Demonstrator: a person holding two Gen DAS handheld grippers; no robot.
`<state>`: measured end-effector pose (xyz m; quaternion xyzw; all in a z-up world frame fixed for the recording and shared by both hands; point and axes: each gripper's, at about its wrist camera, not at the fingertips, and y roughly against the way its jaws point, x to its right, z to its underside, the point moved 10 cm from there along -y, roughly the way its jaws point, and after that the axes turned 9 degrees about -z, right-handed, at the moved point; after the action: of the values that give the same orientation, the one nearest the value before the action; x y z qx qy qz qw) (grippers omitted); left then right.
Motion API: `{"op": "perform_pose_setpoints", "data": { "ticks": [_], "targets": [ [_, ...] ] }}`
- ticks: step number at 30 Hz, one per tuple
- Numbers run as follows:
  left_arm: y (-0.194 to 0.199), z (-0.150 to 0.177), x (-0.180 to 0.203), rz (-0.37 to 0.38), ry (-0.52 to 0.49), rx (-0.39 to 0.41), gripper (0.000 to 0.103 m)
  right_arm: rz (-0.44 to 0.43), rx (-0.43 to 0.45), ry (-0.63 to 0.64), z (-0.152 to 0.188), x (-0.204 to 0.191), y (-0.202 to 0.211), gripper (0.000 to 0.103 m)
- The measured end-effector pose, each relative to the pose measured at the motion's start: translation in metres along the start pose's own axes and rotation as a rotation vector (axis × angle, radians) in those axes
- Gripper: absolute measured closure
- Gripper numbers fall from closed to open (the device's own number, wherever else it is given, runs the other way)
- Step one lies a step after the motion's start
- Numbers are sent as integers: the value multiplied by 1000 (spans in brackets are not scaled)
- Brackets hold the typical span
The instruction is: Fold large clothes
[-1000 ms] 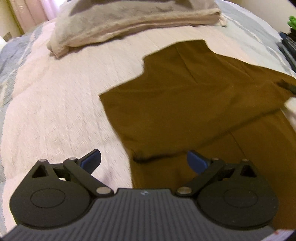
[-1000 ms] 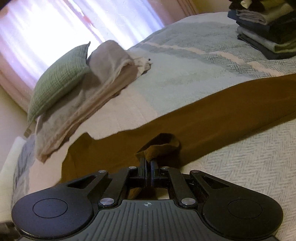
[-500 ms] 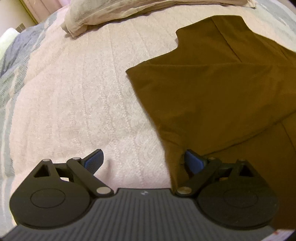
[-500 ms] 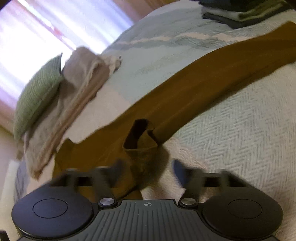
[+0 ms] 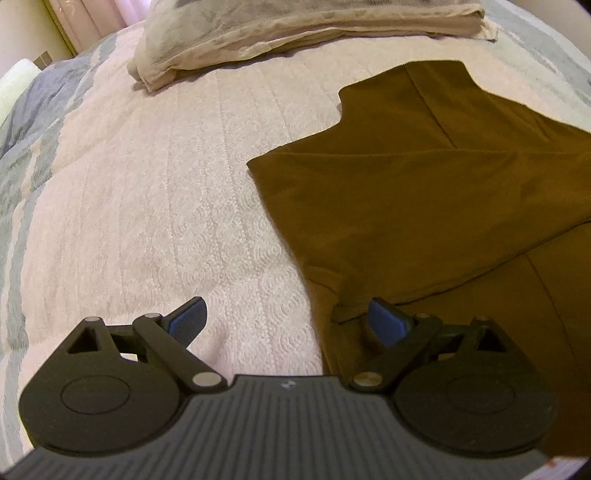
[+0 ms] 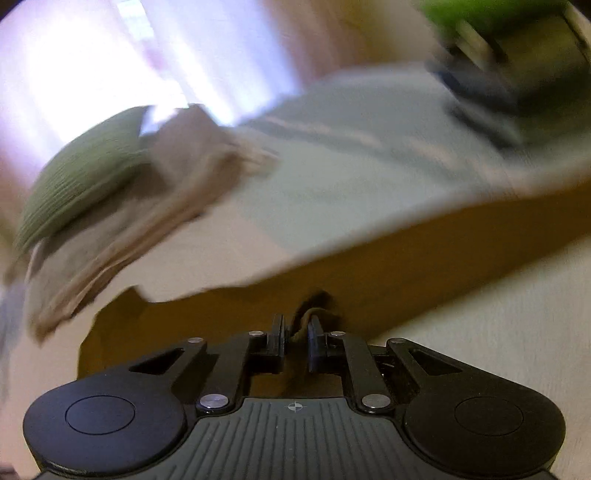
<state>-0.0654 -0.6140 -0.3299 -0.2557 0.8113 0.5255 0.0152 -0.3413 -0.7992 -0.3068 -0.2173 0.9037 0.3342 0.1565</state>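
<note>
A large brown garment (image 5: 424, 192) lies spread flat on the bed, one layer folded over another. My left gripper (image 5: 288, 319) hovers open over its near left edge: the right blue pad (image 5: 386, 323) is above a small fabric tab, the left pad (image 5: 186, 319) above bare bedspread. In the blurred right wrist view the same brown garment (image 6: 388, 273) stretches across the bed. My right gripper (image 6: 297, 328) is nearly closed, pinching a bunched fold of it between the fingers.
A folded beige blanket (image 5: 295, 29) lies at the far side of the pale quilted bedspread (image 5: 147, 184). A green pillow (image 6: 85, 173) rests beside the beige blanket (image 6: 147, 214) near a bright window. A stack of folded clothes (image 6: 517, 55) sits far right.
My right gripper let go of the fabric, then closed on a fold again while swinging fast. My left gripper stayed open and shifted left along the garment's edge.
</note>
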Motion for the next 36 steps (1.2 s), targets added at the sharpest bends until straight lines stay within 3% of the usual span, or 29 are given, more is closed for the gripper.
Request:
{"op": "perform_pose_setpoints", "data": {
  "ticks": [3,5,7,10,14,18,24,29,33,36],
  "targets": [
    [8,6,-6,10,14,-5,11,-122,-31,169,10,-61,-18,95],
    [11,12,-12,11,20,-13,11,-210,-136,233,43,-88,-42,93],
    [13,18,-18,9,30,-20,11,-211,-218,249,70,-95,-57,72],
    [13,26,-27,3,46,-30,11,-208,-266,189,87,-92,-58,62],
    [14,29,-34,-1,55,-31,11,-239,-244,158,80,-93,-42,61],
    [15,26,-34,7,65,-19,11,-239,-192,111,53,-86,-55,61],
    [13,27,-24,25,50,-11,11,-154,-278,36,64,-52,-108,61],
    [22,33,-21,32,42,-8,11,-166,-210,92,58,-76,-66,61],
    [26,37,-18,39,47,-7,11,-128,-354,154,91,-79,-74,61],
    [38,32,-17,44,46,13,11,-126,-307,117,74,-80,-57,61]
  ]
}}
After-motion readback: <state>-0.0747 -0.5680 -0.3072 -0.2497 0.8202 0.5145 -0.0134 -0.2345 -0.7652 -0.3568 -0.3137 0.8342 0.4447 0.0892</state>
